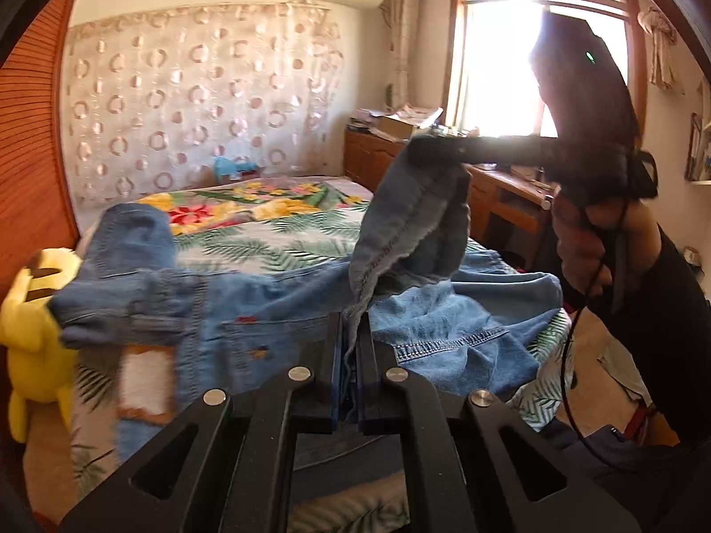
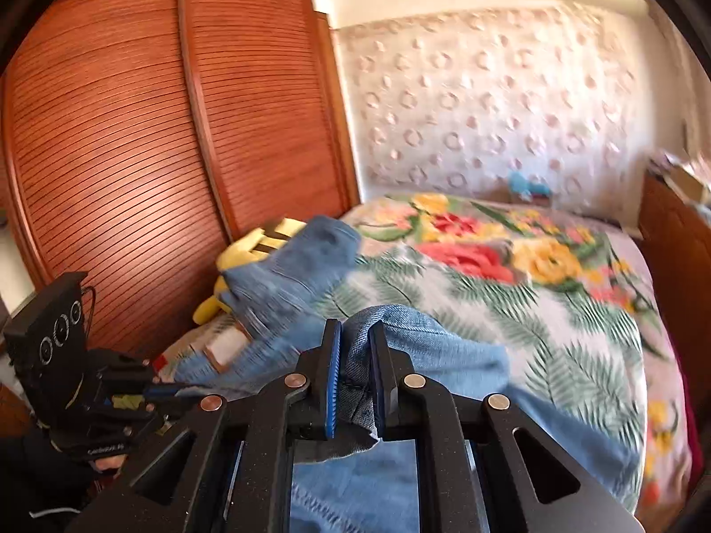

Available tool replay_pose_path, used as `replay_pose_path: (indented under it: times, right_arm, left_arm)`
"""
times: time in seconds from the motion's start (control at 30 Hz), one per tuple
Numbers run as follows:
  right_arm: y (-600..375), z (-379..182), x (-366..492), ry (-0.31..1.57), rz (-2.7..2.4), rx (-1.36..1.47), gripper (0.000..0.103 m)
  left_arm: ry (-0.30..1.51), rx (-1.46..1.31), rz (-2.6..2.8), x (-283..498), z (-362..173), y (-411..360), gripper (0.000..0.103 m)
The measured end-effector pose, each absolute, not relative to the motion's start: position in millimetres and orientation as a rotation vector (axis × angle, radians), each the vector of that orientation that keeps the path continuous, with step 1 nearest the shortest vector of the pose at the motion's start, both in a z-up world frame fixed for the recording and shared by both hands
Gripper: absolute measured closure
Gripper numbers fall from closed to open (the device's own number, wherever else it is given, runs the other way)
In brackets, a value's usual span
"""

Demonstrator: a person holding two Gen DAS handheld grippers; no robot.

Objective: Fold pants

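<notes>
- Clamped denim fills my left gripper at six o'clock; right gripper likewise pinches the jeans.
- Folding barely begun: legs sprawl across the floral bedspread.

Faded blue denim jeans with visible stitching lie on a matt floral cotton bedsheet, slatted reddish wood wardrobe at nine o'clock.

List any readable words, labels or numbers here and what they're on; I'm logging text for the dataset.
White lettering on the left gripper body: too small and blurred to read.
Patch on the jeans waistband: blurred, no text legible.
Nothing else carries readable text.
</notes>
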State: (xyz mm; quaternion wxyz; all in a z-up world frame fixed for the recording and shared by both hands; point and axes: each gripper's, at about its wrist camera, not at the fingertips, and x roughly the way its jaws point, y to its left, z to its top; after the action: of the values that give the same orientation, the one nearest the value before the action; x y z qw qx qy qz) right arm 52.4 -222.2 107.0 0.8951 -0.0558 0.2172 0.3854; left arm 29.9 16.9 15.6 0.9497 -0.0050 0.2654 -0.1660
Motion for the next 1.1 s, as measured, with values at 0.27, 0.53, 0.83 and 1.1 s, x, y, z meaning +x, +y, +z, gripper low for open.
replay_pose_path:
  times: [0.27, 0.53, 0.83, 1.1]
  right_arm:
    - [-151, 101, 81, 0.471, 0.860, -0.193, 0.091]
    - [-87, 100, 119, 0.534, 0.886, -0.251, 0.092]
    - [-29, 78, 157, 0.624, 0.843, -0.333, 0.092]
    - [-13, 72, 174, 0.673, 0.833, -0.300, 0.087]
  left_arm:
    - [0.557, -0.077, -0.243, 20, 2, 65, 0.098]
    - [0.576, -0.111, -0.180, 15, -10, 94, 0.098]
    - [0.644, -0.129, -0.119, 21, -42, 111, 0.098]
    - [0.641, -0.143, -0.127, 21, -39, 108, 0.097]
